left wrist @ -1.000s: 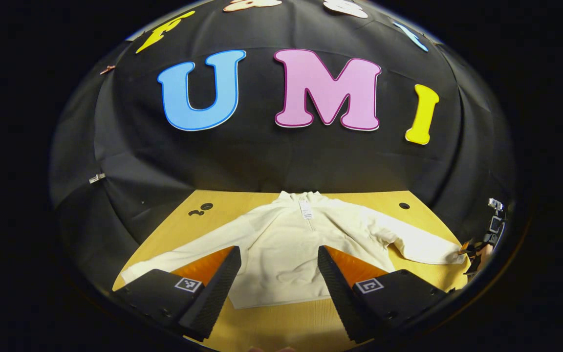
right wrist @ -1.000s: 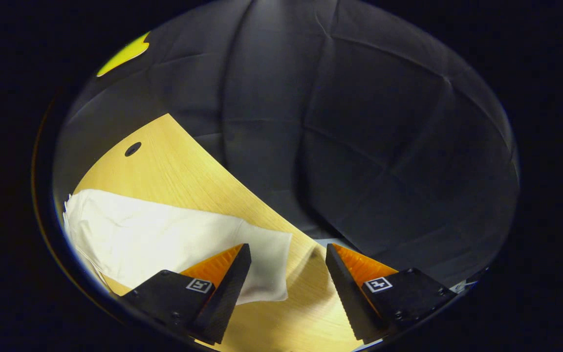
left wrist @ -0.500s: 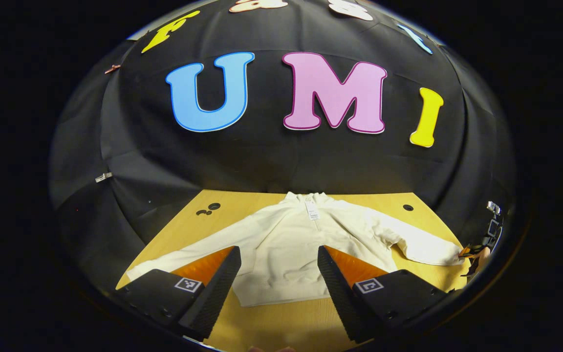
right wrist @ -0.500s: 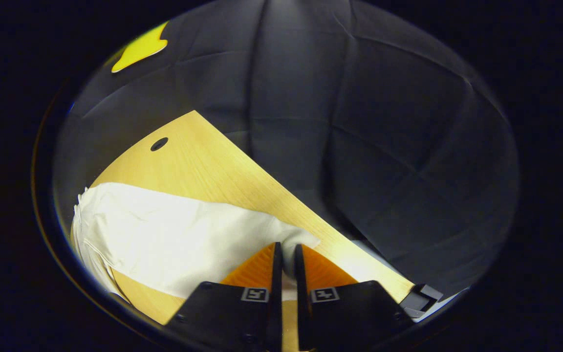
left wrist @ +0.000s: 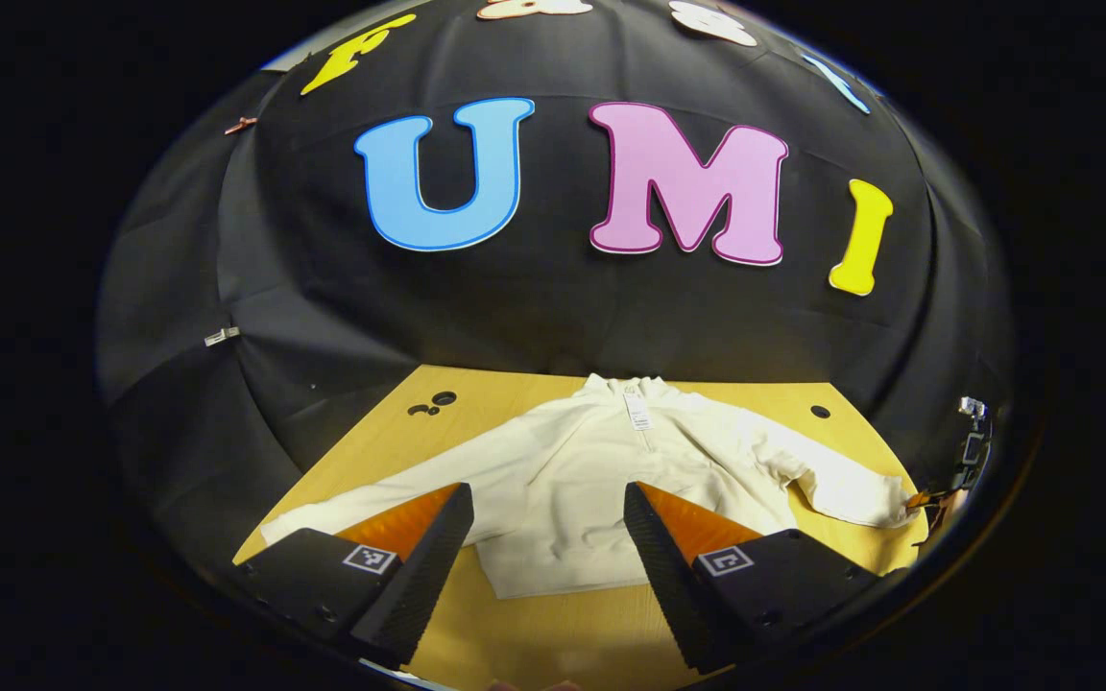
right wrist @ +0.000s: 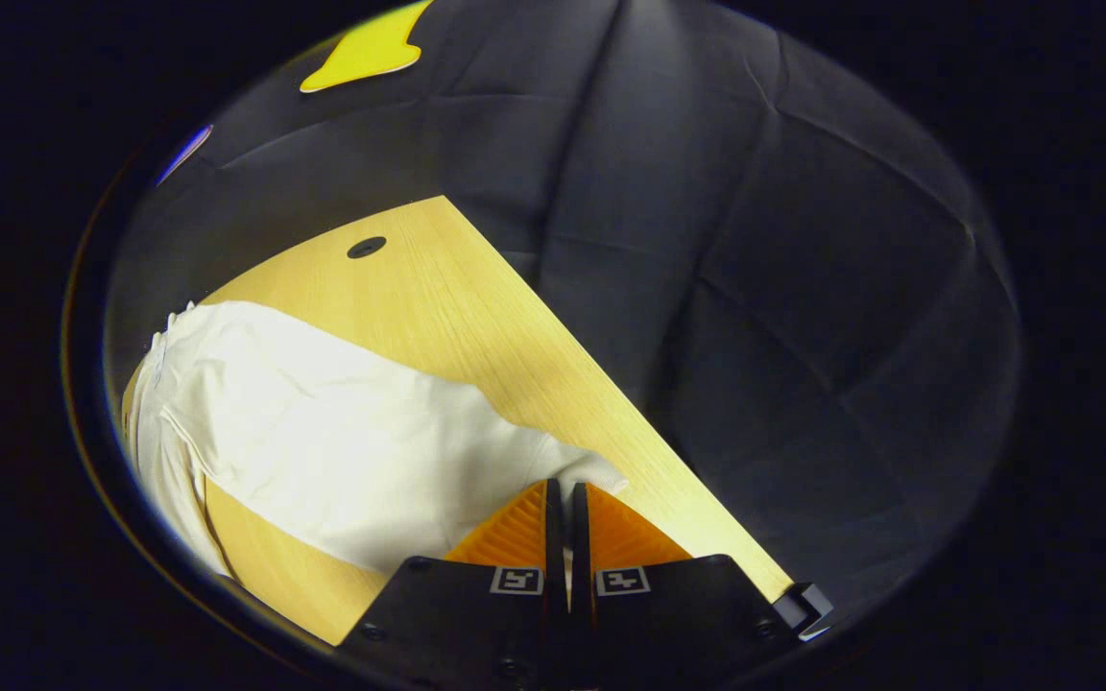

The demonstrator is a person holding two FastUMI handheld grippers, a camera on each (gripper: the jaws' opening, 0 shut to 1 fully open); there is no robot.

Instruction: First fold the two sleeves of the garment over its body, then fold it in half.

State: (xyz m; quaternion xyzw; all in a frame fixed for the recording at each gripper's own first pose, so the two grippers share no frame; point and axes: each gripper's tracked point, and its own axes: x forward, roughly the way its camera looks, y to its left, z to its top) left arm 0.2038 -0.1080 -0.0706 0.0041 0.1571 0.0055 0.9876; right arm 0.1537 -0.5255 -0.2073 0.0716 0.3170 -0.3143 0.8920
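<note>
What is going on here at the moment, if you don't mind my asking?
A person is folding a white garment that lies spread on a wooden table, using a handheld gripper in each hand. The right gripper is shut on the cuff end of one sleeve near the table's edge, apparently ready to bring it over the body. The left gripper is open above the hem, holding nothing. The other sleeve lies stretched out flat, so neither sleeve is folded yet.

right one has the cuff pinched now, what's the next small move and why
Probably lift a little and carry the cuff inward over the body. In the right gripper view the right hand-held gripper is shut on the end of the cream fabric sleeve, which lies stretched out across the pale wooden table. The left hand-held gripper hangs open above the cream garment, its sleeves spread wide.
</note>
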